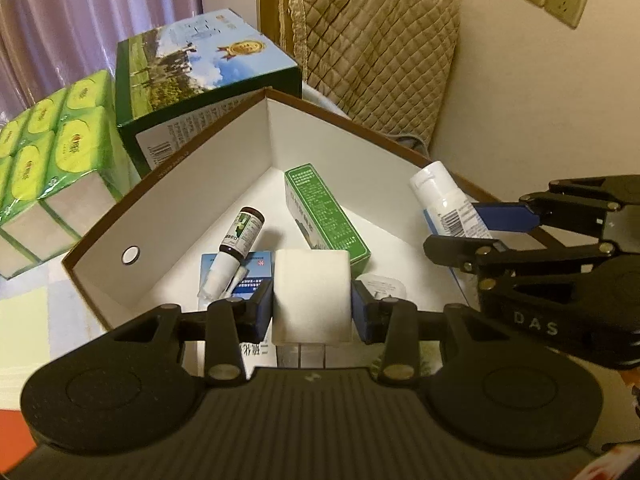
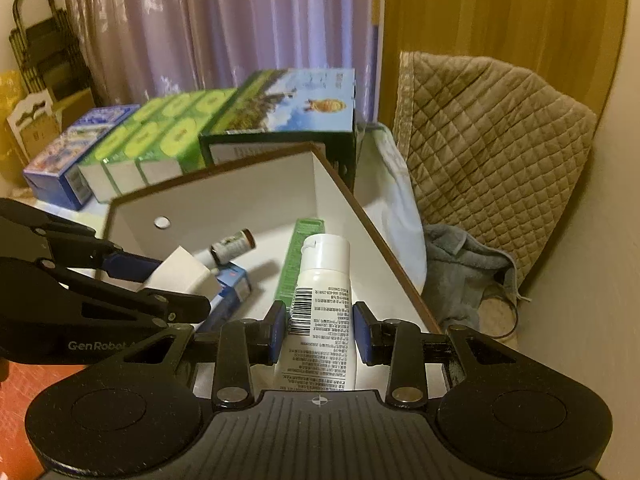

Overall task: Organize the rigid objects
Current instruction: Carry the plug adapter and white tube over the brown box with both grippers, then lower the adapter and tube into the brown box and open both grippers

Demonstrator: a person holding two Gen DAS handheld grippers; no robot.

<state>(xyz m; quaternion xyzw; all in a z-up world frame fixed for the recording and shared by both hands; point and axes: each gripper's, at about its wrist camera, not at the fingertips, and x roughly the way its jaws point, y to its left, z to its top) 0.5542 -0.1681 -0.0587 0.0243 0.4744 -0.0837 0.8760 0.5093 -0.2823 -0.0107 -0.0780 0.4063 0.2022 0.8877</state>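
— What's in your box (image 1: 224, 152)?
— A green carton (image 1: 326, 216), a brown-capped vial (image 1: 240, 240), a blue packet.
— Your left tool (image 1: 312, 300)?
— Clamped on the white block (image 1: 311, 296), above the box floor.
— Your right tool (image 2: 320, 330)?
— It grips the white bottle (image 2: 320, 300), cap pointing away, over the box.

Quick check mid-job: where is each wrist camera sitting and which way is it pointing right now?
Left wrist: behind the left gripper, looking down into the storage box; it clamps a white block; right gripper at right.
Right wrist: behind the right gripper, facing the same box; it grips a white bottle.
Both show the green carton.
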